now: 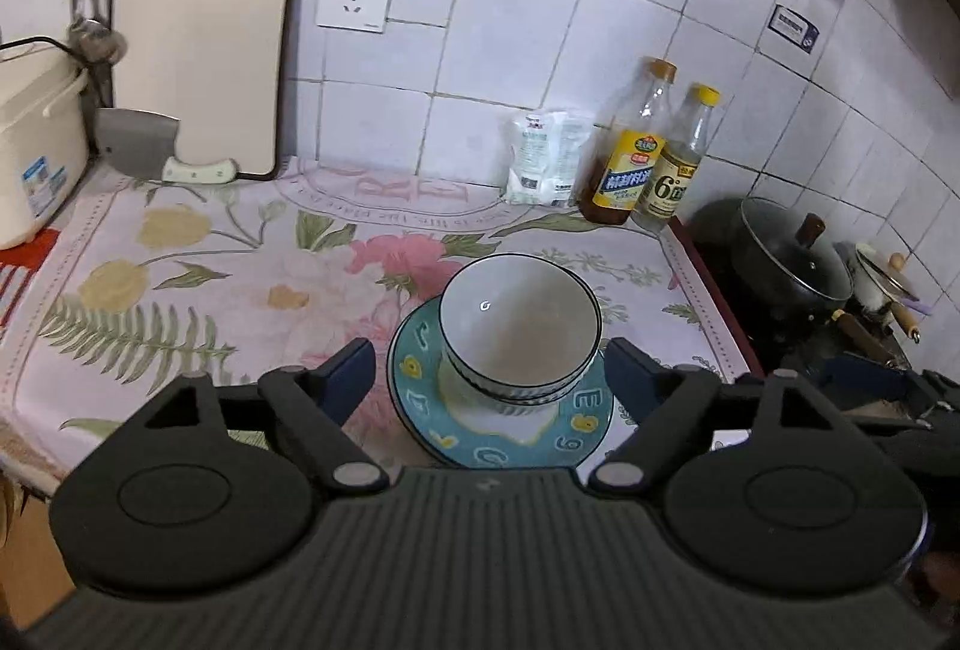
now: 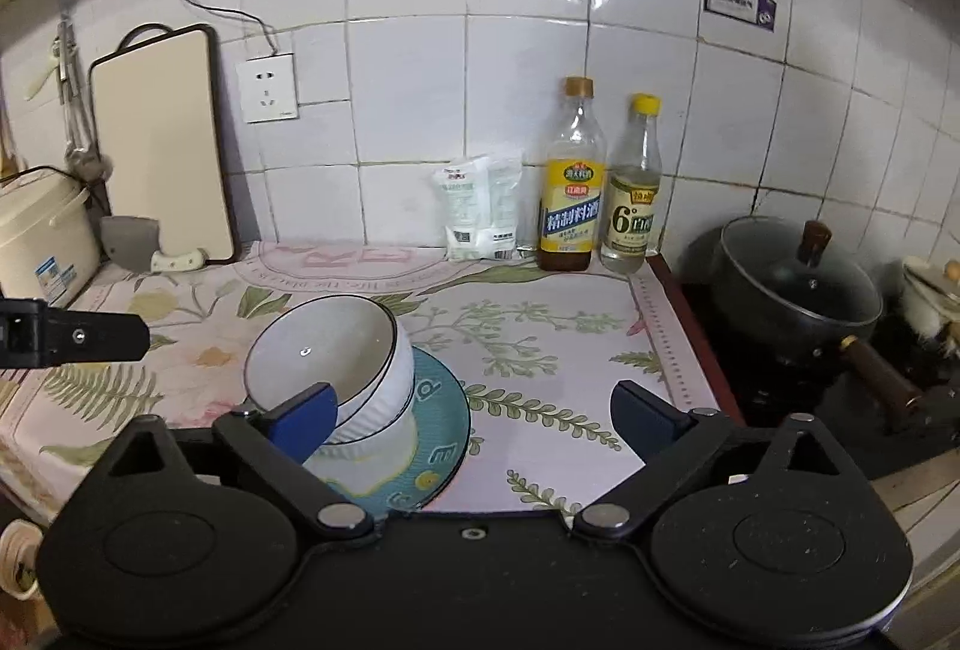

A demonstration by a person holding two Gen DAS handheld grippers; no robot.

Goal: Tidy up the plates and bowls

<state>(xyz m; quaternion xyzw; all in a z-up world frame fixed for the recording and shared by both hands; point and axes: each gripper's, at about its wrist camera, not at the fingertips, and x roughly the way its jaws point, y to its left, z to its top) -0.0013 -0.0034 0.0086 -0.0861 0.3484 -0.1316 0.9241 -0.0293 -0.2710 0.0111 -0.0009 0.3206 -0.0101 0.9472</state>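
Observation:
Two white ribbed bowls with dark rims are nested (image 1: 519, 326) and stand on a teal plate (image 1: 576, 428) with yellow letters, on the floral counter cloth (image 1: 198, 284). My left gripper (image 1: 489, 371) is open and empty, its fingers on either side of the plate's near part, a little above it. In the right wrist view the bowls (image 2: 336, 362) and plate (image 2: 438, 422) sit to the left. My right gripper (image 2: 474, 416) is open and empty, its left fingertip (image 2: 303, 425) in front of the bowls; whether it touches them I cannot tell. The left gripper (image 2: 78, 335) shows at the left edge.
Two bottles (image 1: 651, 152) and a white bag (image 1: 543, 158) stand against the tiled wall. A cutting board (image 1: 201, 32) and a cleaver (image 1: 162, 152) lean at the back left, beside a rice cooker (image 1: 33, 152). A lidded black pot (image 2: 792, 284) sits on the stove at right.

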